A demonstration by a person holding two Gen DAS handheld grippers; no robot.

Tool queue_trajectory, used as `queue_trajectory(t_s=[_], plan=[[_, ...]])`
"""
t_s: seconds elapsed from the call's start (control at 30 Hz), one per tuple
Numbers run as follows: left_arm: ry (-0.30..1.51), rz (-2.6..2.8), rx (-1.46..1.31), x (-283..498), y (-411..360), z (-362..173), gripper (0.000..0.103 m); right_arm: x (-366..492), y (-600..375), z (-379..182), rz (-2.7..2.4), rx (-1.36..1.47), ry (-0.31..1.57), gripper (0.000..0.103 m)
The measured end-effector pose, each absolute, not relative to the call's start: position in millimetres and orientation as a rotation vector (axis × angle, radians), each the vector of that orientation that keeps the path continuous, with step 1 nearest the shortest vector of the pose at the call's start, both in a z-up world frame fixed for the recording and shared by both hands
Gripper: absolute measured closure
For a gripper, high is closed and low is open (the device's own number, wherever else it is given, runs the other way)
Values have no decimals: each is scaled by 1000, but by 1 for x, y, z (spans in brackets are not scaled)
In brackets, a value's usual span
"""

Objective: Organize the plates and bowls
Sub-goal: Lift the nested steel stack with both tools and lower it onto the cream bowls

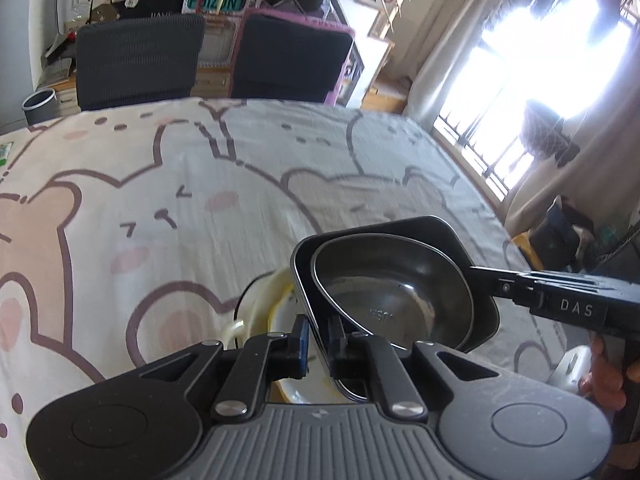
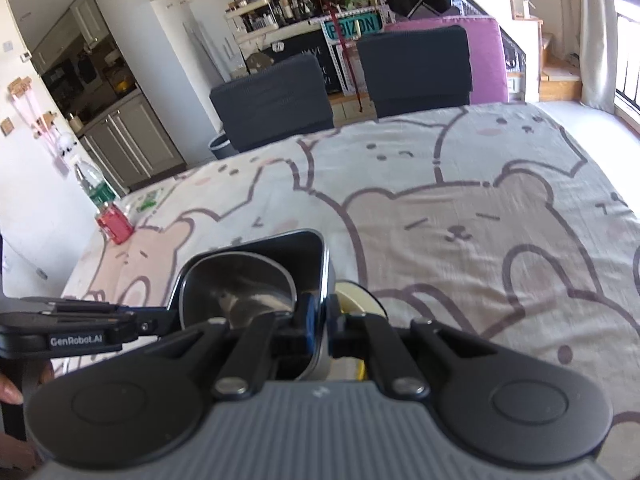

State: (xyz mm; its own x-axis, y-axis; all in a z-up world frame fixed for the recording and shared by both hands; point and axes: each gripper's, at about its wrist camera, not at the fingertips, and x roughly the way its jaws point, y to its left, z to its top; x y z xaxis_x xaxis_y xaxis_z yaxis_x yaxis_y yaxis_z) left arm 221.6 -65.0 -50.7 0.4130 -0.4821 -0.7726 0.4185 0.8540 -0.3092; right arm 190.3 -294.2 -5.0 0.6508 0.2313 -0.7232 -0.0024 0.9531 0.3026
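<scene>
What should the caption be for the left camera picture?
Both grippers' fingers pinch a black tray holding a metal bowl.

Grippers: two — left gripper (image 1: 318, 342) and right gripper (image 2: 320, 330)
Black square trays: one — black tray (image 1: 472, 248)
Steel bowls: one — steel bowl (image 1: 392, 292), nested in the tray
Cream plates: one — cream plate (image 1: 276, 312), partly hidden beneath the tray
Dark chairs: two (image 2: 272, 100) (image 2: 416, 68)
Plastic bottles: one (image 2: 94, 184)
Red cans: one (image 2: 114, 224)
Bear-print tablecloths: one (image 1: 160, 208)

Glossy metal bowl (image 1: 394, 292), matt cloth tablecloth (image 1: 160, 184)
</scene>
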Motion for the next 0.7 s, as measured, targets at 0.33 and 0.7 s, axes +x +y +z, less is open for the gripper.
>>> queue_trajectory(t_s=[0.33,0.7], plan=[[1070,-546,-47,229,-67,-72,93,193,-286,-23,153,252,952,96],[1090,-537,-31,235,-70,-78,94,200,-283,-33,144,216,1014,96]])
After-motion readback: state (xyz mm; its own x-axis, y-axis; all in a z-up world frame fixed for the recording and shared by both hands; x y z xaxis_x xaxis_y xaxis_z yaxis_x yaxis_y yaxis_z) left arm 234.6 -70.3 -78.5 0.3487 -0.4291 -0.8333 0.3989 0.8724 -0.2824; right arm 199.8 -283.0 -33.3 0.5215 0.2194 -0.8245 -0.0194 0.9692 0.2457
